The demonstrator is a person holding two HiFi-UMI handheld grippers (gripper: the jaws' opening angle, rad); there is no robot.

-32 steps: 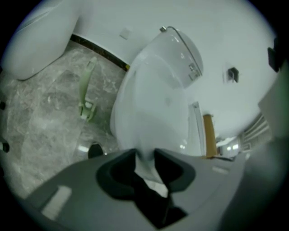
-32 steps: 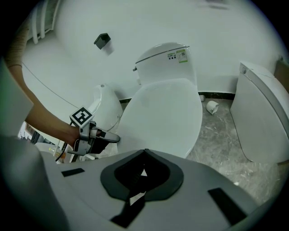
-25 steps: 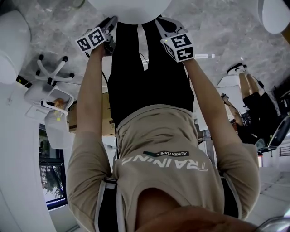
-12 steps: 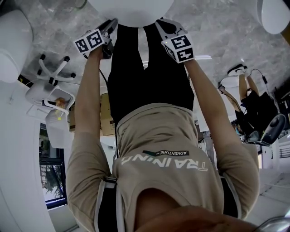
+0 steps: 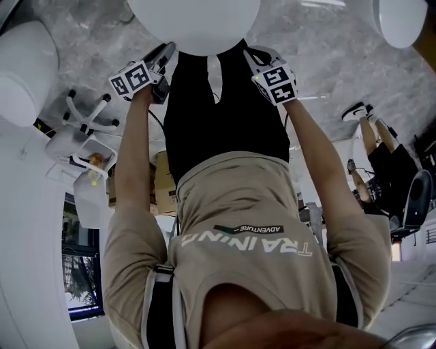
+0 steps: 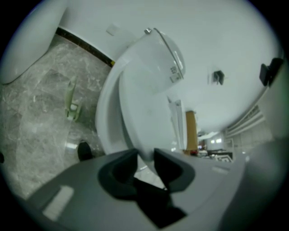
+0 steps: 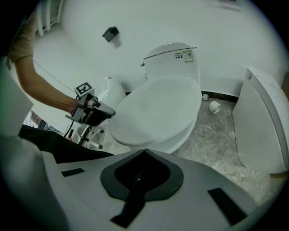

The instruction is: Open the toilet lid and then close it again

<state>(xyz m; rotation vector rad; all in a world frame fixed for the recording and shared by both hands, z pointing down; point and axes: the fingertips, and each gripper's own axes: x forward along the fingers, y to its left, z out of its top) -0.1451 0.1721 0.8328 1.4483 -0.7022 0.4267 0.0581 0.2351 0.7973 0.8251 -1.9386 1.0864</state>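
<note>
Changed: toilet lid (image 5: pixel 194 20) fills more of the head view's top edge than a second ago; the marker cube (image 5: pixel 133 78) at that view's left sits lower in frame.
Toilet lid: white oval, hinged at the cistern (image 7: pixel 174 61); front edge tilted up clear of the bowl (image 7: pixel 183 135), so part-way open.
Handling (judged): stiff, glossy and probably slippery plastic; light enough for one gripper; swings only about its rear hinge; likely to slam if let go.
Hold point (judged): thin front rim, far from the hinge, where it fits between jaws.
Left gripper (image 6: pixel 145 153): jaws have just been closing; the lid's rim stands between them, pinched at the side of its front edge.
Right gripper (image 7: pixel 144 152): jaws together, nothing held; hangs before the lid, apart from it.
Step (judged): opening under way; closing not yet begun.
Floor (image 7: pixel 216 144): grey marble, carries the toilet against the wall; paper roll (image 7: pixel 214 107) by the wall edge; second white fixture (image 7: pixel 264 122) beyond it.
</note>
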